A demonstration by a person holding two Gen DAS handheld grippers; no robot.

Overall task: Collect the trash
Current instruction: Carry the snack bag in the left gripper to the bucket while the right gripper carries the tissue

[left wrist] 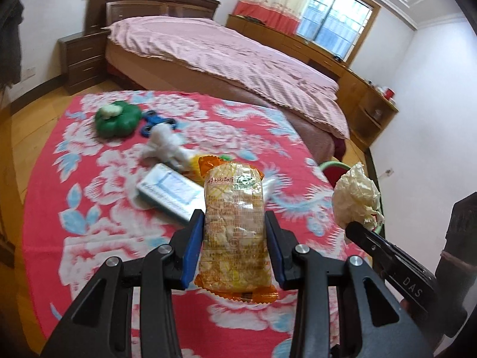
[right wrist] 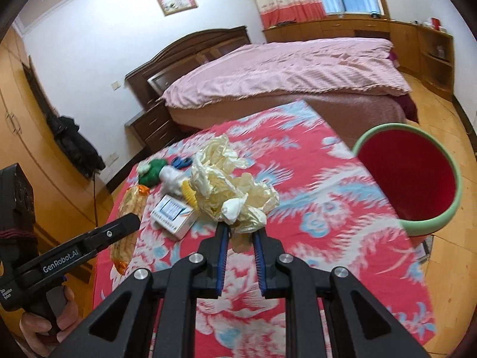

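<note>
Motion blur smears the red floral cloth on the surface (left wrist: 89, 208), and the orange packet's print is too small to read. The left gripper (left wrist: 235, 223) grasps that long orange-and-clear plastic snack packet (left wrist: 235, 226) upright between its blue pads, above the cloth. The right gripper (right wrist: 240, 232), clenched, pinches a crumpled cream plastic bag (right wrist: 226, 185), with the red green-rimmed bucket (right wrist: 429, 223) at three o'clock, partly cut off by the surface's edge.

Ahead of my gripper stands a bed (left wrist: 226, 59) under a pink striped cover, its dark wooden headboard (left wrist: 155, 0) against a white wall (right wrist: 89, 38). Daylight enters the window (left wrist: 337, 21) beyond; wooden floor (right wrist: 441, 113) lies below.
</note>
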